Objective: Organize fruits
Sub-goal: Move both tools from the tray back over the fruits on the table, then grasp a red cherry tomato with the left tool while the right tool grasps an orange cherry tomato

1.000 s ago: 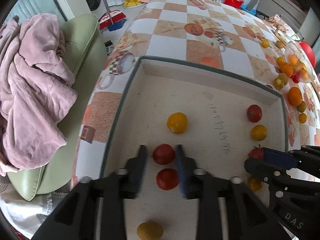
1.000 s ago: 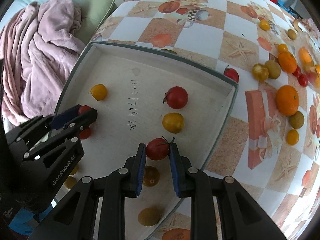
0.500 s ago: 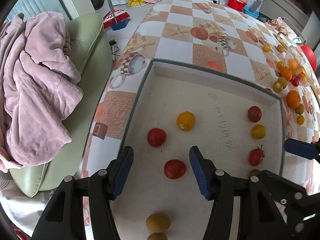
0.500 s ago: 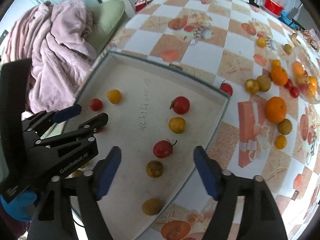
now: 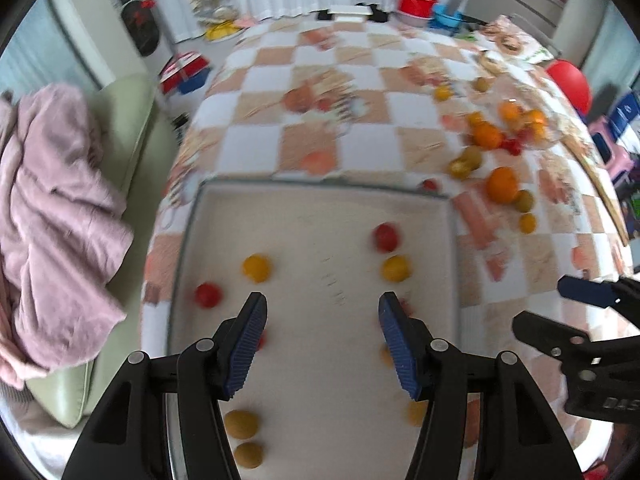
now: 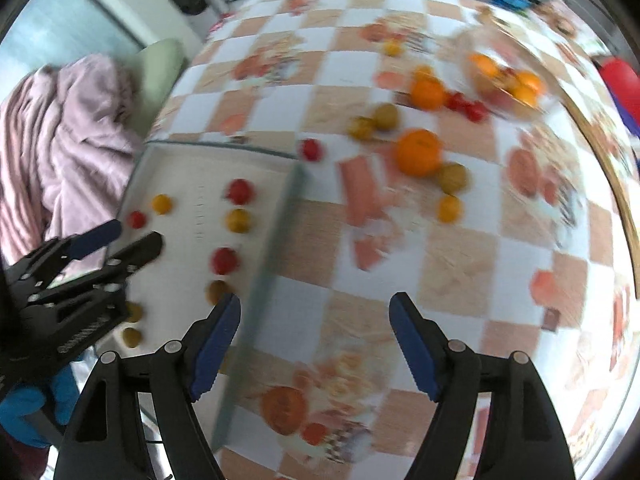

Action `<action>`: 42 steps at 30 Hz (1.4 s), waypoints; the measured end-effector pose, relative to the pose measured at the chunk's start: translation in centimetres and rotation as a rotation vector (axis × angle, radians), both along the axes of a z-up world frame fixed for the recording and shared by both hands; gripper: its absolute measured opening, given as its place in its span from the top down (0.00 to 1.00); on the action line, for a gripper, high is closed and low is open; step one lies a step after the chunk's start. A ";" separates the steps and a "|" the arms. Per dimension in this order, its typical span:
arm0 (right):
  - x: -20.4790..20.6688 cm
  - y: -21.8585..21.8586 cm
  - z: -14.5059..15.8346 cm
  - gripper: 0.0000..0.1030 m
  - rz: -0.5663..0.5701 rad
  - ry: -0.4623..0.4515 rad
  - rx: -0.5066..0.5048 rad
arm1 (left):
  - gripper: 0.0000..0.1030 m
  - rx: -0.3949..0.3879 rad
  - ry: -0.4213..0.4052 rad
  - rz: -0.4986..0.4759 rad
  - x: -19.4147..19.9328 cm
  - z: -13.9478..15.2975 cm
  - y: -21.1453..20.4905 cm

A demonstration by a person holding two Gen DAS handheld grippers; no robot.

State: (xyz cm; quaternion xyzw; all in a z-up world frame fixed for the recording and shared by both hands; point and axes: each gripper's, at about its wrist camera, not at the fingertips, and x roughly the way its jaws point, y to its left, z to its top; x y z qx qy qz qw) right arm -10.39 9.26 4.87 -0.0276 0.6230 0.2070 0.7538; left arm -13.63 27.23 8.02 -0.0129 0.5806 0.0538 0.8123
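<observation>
Tray (image 5: 320, 208): we see a matt, pale, slightly grainy floor with a grey rim.
Worktop (image 6: 440, 264): we see a smooth printed covering in checks.
Left hand-held gripper (image 5: 322, 344): we see black matt plastic, with ribbed blue pads (image 5: 246, 344).
Blanket (image 5: 52, 208): we see soft pink cloth, rumpled.
Tomatoes (image 5: 386, 237): we see smooth skins; blur hides any shine.

The left tool (image 5: 322, 320) hangs with its blue-padded fingers spread wide, holding nothing; the right tool (image 6: 316, 322) is likewise wide and empty.
</observation>
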 end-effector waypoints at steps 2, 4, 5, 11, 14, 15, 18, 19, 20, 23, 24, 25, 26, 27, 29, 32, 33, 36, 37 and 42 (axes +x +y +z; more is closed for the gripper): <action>0.4 -1.8 -0.2 0.23 -0.044 0.006 -0.006 | 0.42 -0.009 -0.011 -0.021 1.2 0.5 -1.2; 0.5 -3.0 -0.3 0.22 -0.070 0.009 -0.012 | 0.42 -0.019 -0.017 -0.038 2.5 0.7 -2.2; 0.8 -3.7 -0.4 0.23 -0.087 0.010 -0.014 | 0.42 -0.019 -0.018 -0.044 3.1 0.7 -2.5; 2.1 -6.0 -0.9 0.23 -0.142 0.014 -0.014 | 0.42 -0.019 0.001 -0.089 7.2 -0.2 -4.9; 2.9 -6.5 -1.3 0.23 -0.159 0.013 -0.010 | 0.42 -0.013 0.022 -0.090 8.9 -1.5 -5.4; 3.2 -6.6 -1.4 0.23 -0.162 0.011 -0.010 | 0.42 -0.009 0.028 -0.091 9.3 -1.9 -5.5; 4.1 -6.7 -2.1 0.23 -0.172 0.014 -0.008 | 0.42 -0.002 0.056 -0.097 10.6 -3.4 -5.8; 4.4 -6.7 -2.3 0.22 -0.176 0.015 -0.007 | 0.42 0.005 0.065 -0.100 11.0 -3.9 -5.9; 4.7 -6.7 -2.6 0.22 -0.180 0.017 -0.005 | 0.42 0.011 0.075 -0.103 11.4 -4.4 -6.0; 5.4 -6.6 -3.1 0.22 -0.184 0.022 -0.001 | 0.42 0.022 0.108 -0.110 12.1 -5.6 -6.2; 5.6 -6.5 -3.3 0.22 -0.184 0.022 0.000 | 0.42 0.023 0.116 -0.112 12.3 -5.9 -6.3; 5.8 -6.4 -3.5 0.23 -0.184 0.021 0.000 | 0.42 0.026 0.126 -0.112 12.4 -6.3 -6.3; 6.0 -6.3 -3.7 0.22 -0.183 0.020 -0.003 | 0.42 0.032 0.133 -0.113 12.5 -6.5 -6.4; 6.1 -6.2 -3.9 0.22 -0.181 0.020 -0.004 | 0.42 0.034 0.136 -0.116 12.6 -6.7 -6.5; 6.5 -5.9 -4.3 0.23 -0.176 0.018 -0.009 | 0.42 0.038 0.148 -0.121 12.8 -7.0 -6.6; 6.9 -5.4 -4.7 0.23 -0.166 0.002 -0.020 | 0.42 0.050 0.160 -0.135 13.0 -7.3 -7.0; 7.1 -5.2 -4.8 0.23 -0.160 -0.006 -0.026 | 0.42 0.048 0.161 -0.136 13.0 -7.4 -7.0; 7.4 -4.5 -4.9 0.30 -0.146 -0.028 -0.044 | 0.42 0.038 0.164 -0.133 13.3 -7.6 -6.9; 7.4 -4.3 -4.8 0.34 -0.141 -0.033 -0.048 | 0.42 0.035 0.164 -0.132 13.4 -7.6 -6.9; 7.6 -3.2 -4.7 0.68 -0.109 -0.058 -0.082 | 0.62 0.022 0.157 -0.155 13.4 -7.5 -7.2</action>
